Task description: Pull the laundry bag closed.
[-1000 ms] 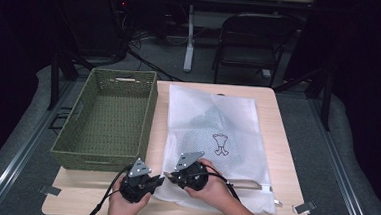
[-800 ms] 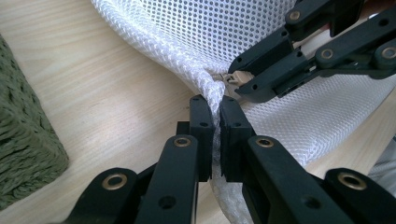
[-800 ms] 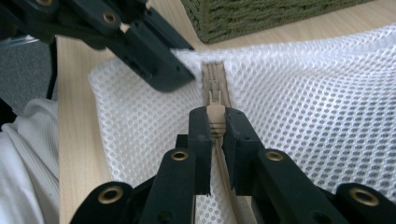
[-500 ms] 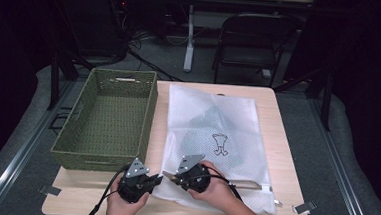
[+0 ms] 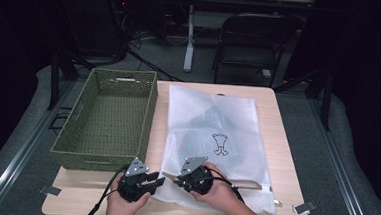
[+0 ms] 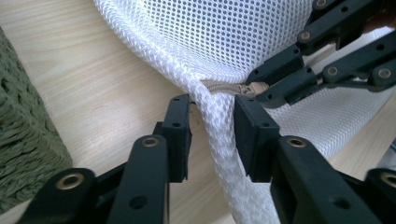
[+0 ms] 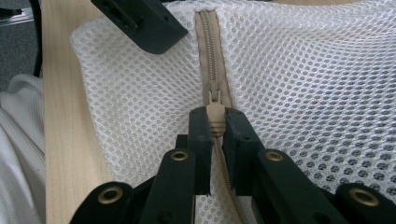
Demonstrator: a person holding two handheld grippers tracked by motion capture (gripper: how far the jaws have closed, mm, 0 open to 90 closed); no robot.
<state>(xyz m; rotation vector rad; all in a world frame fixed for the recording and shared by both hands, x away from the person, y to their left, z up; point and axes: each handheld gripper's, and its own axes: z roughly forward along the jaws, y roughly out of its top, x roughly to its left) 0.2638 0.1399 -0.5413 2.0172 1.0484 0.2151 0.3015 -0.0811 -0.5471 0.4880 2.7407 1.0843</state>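
The soft, limp mesh bag (image 5: 216, 139) bunches easily, so right tongs (image 7: 215, 123) clamp its zipper pull (image 7: 215, 116) while left tongs (image 6: 212, 135) stand apart around its corner.

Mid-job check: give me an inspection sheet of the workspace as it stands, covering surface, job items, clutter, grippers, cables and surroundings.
Surface: light wooden table, bare where visible.
Job items: white mesh laundry bag lying flat, something dark inside; beige zipper along its near edge, closed ahead of the zipper pull; green woven basket to its left, empty.
Clutter: nothing seen.
Grippers: left gripper jaws straddle the bag's corner fold, gaps showing either side; right gripper shut on the zipper pull.
Cables: black cable trails from the left gripper off the near edge.
Surroundings: folding chair and floor cabling beyond the table.
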